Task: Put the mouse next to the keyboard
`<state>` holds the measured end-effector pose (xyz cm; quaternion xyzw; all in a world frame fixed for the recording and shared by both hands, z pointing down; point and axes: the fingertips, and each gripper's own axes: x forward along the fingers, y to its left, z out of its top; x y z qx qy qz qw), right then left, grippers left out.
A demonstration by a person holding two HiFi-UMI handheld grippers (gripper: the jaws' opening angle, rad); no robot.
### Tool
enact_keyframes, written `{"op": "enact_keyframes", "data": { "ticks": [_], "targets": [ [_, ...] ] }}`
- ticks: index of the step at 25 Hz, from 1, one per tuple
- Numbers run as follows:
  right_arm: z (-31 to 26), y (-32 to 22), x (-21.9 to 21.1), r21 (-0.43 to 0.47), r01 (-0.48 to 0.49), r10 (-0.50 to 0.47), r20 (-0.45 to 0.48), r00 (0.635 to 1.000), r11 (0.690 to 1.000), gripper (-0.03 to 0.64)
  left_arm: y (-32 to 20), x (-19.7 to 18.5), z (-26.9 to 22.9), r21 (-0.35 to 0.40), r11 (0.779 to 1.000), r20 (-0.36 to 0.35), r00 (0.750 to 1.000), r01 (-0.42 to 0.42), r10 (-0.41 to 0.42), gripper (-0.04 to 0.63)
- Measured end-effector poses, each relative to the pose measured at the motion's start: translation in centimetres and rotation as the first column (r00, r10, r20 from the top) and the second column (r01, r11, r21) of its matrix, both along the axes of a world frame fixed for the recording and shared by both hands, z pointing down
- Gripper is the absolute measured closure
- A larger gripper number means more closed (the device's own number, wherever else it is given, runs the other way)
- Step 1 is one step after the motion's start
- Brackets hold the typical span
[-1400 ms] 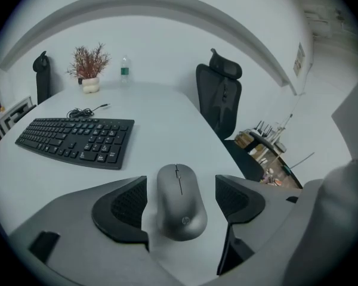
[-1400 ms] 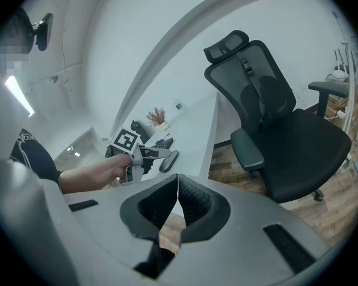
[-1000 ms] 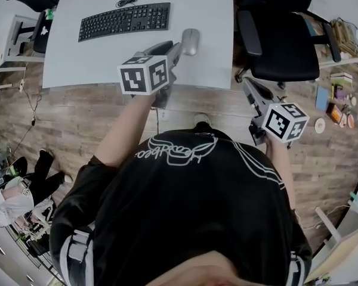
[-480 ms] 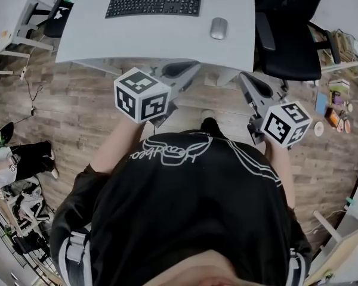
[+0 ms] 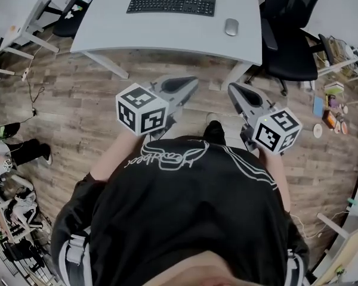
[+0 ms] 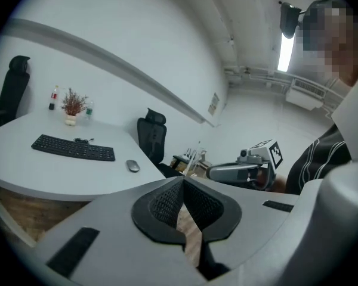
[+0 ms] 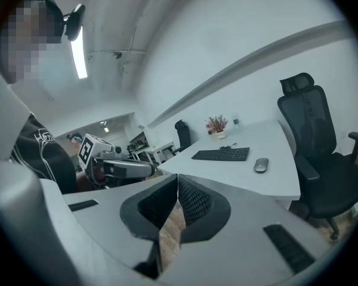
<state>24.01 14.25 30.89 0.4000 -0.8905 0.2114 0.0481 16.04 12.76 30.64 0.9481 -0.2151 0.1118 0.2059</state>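
Mouse (image 5: pixel 231 27) long axis crosswise to keyboard (image 5: pixel 171 5)

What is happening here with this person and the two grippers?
A person stands a little away from the white desk and holds the left gripper and the right gripper out in front, over the wooden floor. Both have their jaws together with nothing between them. The mouse lies on the desk to the right of the keyboard, apart from it, and neither gripper touches it.
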Motion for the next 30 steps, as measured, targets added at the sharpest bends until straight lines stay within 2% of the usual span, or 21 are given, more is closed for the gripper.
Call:
{"op": "enact_keyframes", "data": {
  "ticks": [4, 13, 30],
  "targets": [
    [0.1, 2.2, -1.9, 0.009, 0.010, -0.009, -0.027, 1.000, 1.000, 0.607, 2.4, -1.2, -0.1, 0.035, 0.999, 0.023, 1.000, -0.017, 0.016, 0.588],
    [0.6, 4.4, -3.7, -0.007, -0.012, 0.012, -0.041, 0.999, 1.000, 0.607, 4.9, -3.2, 0.5, -0.002, 1.000, 0.000, 1.000, -0.016, 0.016, 0.588],
    [1.2, 6.2, -3.5, -0.026, -0.039, 0.037, -0.079, 0.996, 0.999, 0.607, 6.0, -3.4, 1.1, -0.024, 0.999, -0.002, 1.000, -0.023, 0.023, 0.589]
  ]
}}
